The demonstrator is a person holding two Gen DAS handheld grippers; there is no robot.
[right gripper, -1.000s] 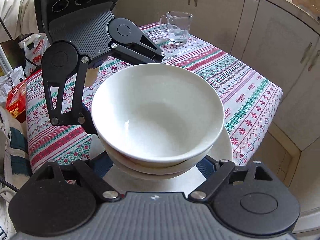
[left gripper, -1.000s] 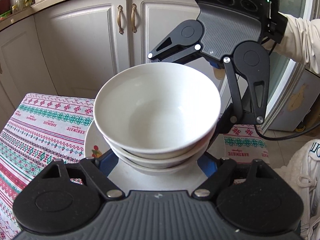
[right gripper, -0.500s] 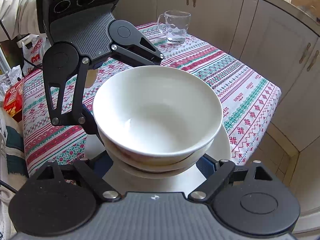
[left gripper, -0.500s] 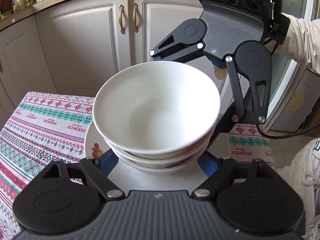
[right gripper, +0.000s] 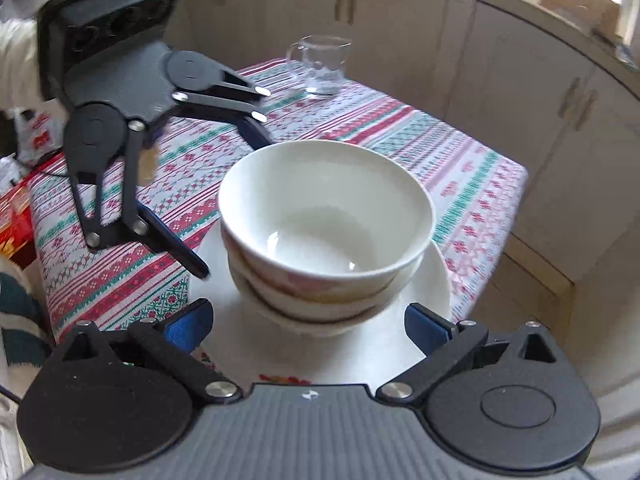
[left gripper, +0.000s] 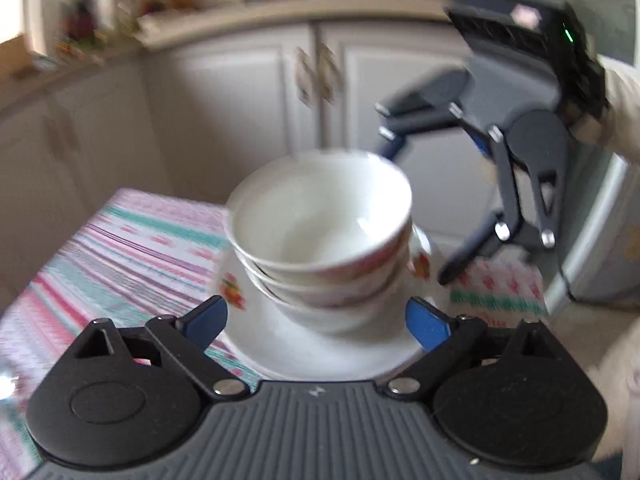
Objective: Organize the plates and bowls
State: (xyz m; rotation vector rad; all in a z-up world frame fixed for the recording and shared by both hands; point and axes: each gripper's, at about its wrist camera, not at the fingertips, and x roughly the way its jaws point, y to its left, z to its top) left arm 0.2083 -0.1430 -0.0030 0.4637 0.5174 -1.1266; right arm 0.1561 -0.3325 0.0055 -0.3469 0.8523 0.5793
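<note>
A: Where is the stack of bowls (right gripper: 326,236) to be found?

B: On the white plate (right gripper: 436,280), set at the near edge of the striped tablecloth (right gripper: 460,168); a glass mug (right gripper: 320,66) is seen far behind.

A: And the grippers?

B: The left gripper (left gripper: 316,318) and the right gripper (right gripper: 308,324) are both being opened; nothing is pressed by either, though the stack sits between the blue pads (right gripper: 188,326).
</note>
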